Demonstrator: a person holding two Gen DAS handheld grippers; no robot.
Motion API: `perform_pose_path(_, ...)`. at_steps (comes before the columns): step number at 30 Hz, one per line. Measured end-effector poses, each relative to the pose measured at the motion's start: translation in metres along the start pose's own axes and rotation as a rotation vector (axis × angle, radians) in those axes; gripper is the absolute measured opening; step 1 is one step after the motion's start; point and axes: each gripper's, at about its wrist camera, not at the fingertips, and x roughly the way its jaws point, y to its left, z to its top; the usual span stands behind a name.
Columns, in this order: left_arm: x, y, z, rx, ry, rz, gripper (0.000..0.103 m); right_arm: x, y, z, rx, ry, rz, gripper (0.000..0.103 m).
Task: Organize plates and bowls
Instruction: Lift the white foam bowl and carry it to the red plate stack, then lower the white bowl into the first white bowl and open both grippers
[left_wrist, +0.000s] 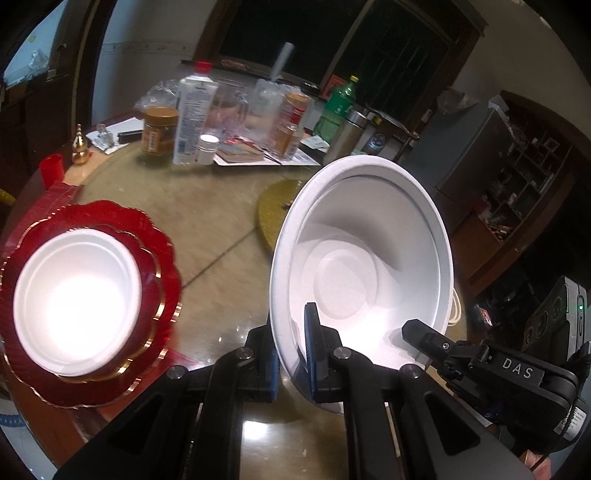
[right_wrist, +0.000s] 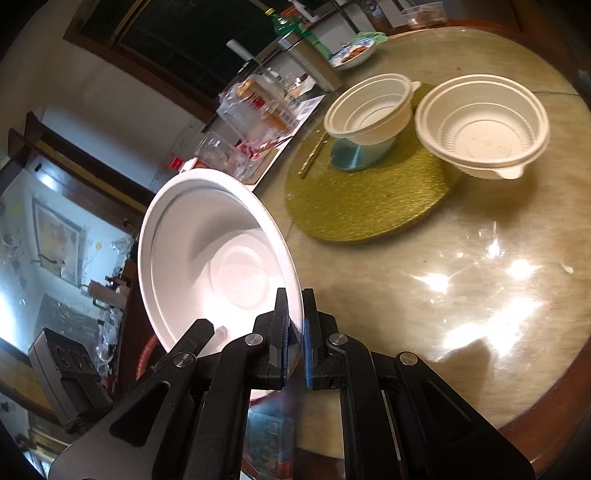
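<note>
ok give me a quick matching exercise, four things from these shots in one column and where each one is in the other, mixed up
Things:
1. big white bowl
2. small white bowl
3. tabbed bowl
4. jar

Places:
A. on the red plates
B. on a blue disc on the gold mat
C. among the bottles at the far side of the table
D. held tilted by both tongs, left and right, each pinching its rim

Pairs: 1-D, 2-A, 3-B, 4-C
</note>
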Motion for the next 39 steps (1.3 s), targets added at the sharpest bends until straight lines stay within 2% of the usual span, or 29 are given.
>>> perform_pose_path(11, -0.025, 0.036, 0.008, -0.041, -0.057, 0.031, 0.010, 0.023, 0.042, -0.005, -0.074, 0.039, 0.038, 0.006)
perform_pose_path(21, -0.052, 0.078, 0.010, -0.096, -0.107, 0.092, 0.010, 0.057, 0.083, -0.021, -0.143, 0.113, 0.092, 0.006)
perform_pose_path(32, -0.073, 0.109, 0.014, -0.139, -0.158, 0.137, 0.010, 0.078, 0.125, -0.034, -0.232, 0.156, 0.123, 0.006)
perform_pose_path(39, -0.073, 0.131, 0.015, -0.172, -0.154, 0.179, 0.010, 0.096, 0.142, -0.043, -0.267, 0.196, 0.126, 0.006)
